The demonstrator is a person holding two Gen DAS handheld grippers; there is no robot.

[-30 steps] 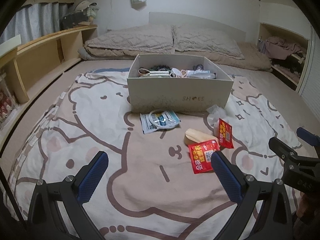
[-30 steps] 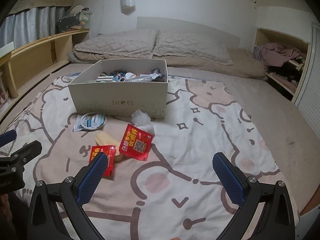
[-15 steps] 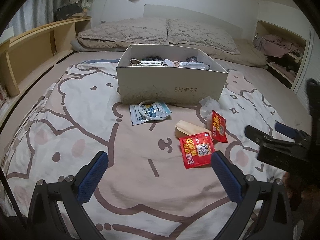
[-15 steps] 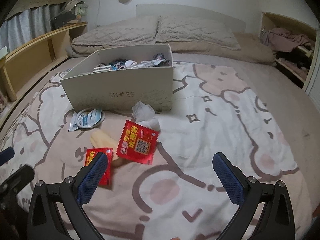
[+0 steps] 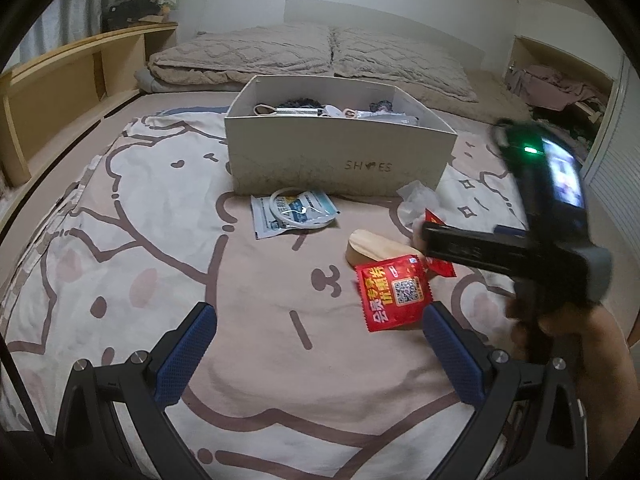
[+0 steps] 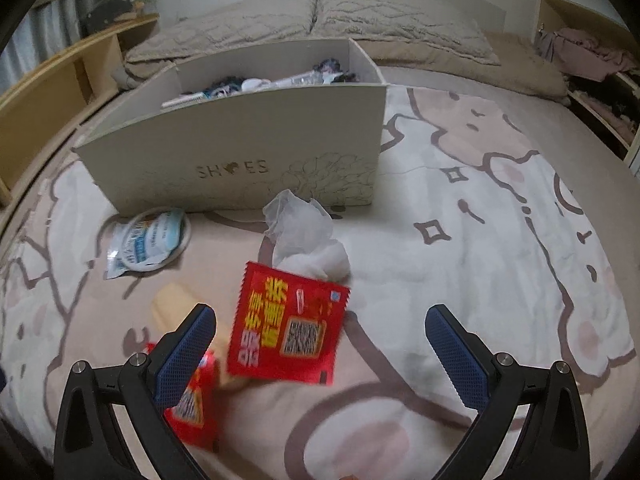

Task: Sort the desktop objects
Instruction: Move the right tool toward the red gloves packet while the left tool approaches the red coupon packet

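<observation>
Spreading under everything, a soft cartoon-print blanket (image 5: 160, 240) carries a rigid cardboard shoe box (image 5: 340, 160). Before the box lie a crinkly foil red packet (image 6: 286, 332) and crumpled tissue (image 6: 308, 236). Right gripper (image 6: 320, 344), fingers apart, hovers over that packet; left gripper (image 5: 320, 344) spread, empty.

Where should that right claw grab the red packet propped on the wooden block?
Probably the raised near edge of the red packet, coming in low from the front. It leans tilted on the wooden block, so that edge sits off the blanket. The right claw, open, already straddles it.
</observation>
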